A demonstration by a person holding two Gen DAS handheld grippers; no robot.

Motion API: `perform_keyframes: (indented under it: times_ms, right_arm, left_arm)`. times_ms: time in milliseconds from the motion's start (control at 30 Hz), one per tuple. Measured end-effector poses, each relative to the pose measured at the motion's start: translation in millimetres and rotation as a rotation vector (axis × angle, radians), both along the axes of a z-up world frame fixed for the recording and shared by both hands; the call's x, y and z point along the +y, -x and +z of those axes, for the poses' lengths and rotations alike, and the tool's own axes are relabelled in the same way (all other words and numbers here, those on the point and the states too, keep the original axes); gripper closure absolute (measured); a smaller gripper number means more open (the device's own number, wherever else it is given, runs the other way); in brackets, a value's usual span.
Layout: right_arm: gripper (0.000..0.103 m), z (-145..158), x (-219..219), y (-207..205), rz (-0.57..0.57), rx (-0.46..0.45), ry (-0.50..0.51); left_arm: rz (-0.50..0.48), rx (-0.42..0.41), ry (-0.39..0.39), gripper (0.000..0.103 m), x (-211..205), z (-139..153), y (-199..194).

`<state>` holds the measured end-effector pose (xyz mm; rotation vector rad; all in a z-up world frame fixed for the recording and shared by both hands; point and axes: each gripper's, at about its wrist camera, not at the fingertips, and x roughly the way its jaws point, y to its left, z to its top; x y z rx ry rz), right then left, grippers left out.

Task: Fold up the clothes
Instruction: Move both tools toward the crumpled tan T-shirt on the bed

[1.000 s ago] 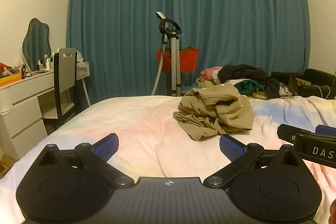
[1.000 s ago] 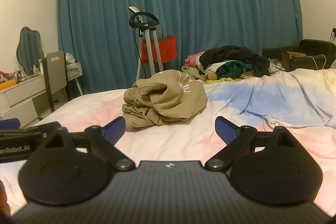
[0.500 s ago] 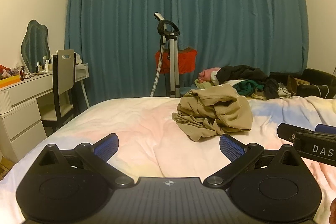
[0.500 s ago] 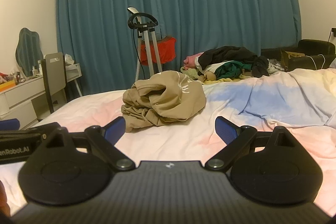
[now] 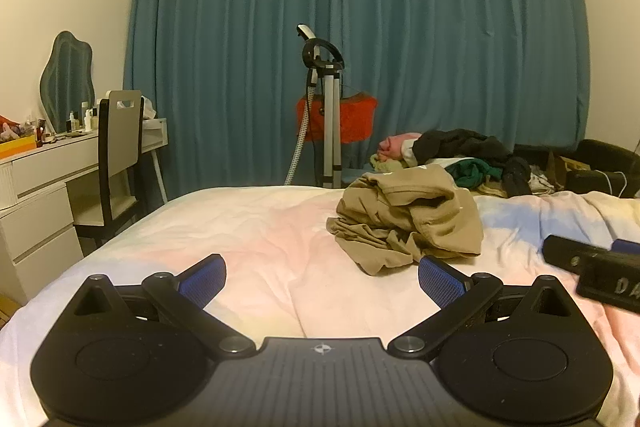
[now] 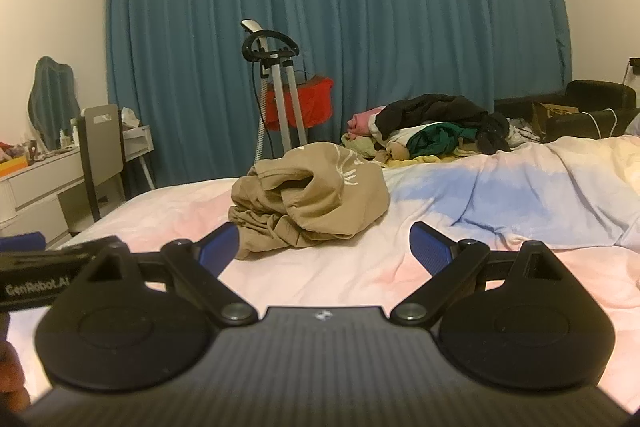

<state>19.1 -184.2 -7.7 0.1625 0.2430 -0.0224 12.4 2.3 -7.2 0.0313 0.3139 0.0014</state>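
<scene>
Both grippers gape empty over the bed [image 5: 248, 227]; the crumpled tan garment [image 6: 308, 199] lies ahead, nearer the right gripper [image 6: 325, 241] than the left gripper [image 5: 320, 277].

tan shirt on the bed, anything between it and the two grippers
Nothing visible. Only bare bedsheet lies between the open right gripper and the crumpled tan shirt, and likewise ahead of the open left gripper. The clothes pile sits behind the shirt.

Left gripper [image 5: 322, 277]: matte black body, ribbed centre plate, round side discs, silver pivot screws; blue textured pads [image 5: 440, 281]. Right gripper [image 6: 324, 245] matches; white "GenRobot.AI" lettering marks the left gripper's side.
</scene>
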Motion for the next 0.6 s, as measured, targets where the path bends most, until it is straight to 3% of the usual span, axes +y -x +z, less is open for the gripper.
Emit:
perform_keyframes:
  times_ms: [133, 367, 600]
  right_arm:
    - [0.010, 7.8, 0.0, 9.7, -0.016, -0.024, -0.022]
    - [0.010, 18.7, 19.7, 31.1, -0.056, -0.025, 0.035]
    - [0.010, 54.4, 30.4, 27.3, -0.087, -0.010, -0.023]
  left_arm:
    - [-0.018, -0.017, 0.004, 0.000, 1.8, 0.0, 6.2]
    - [-0.041, -0.051, -0.006, 0.000, 4.8, 8.2, 20.5]
    - [-0.044, -0.038, 0.105, 0.000, 30.7, 17.2, 32.1]
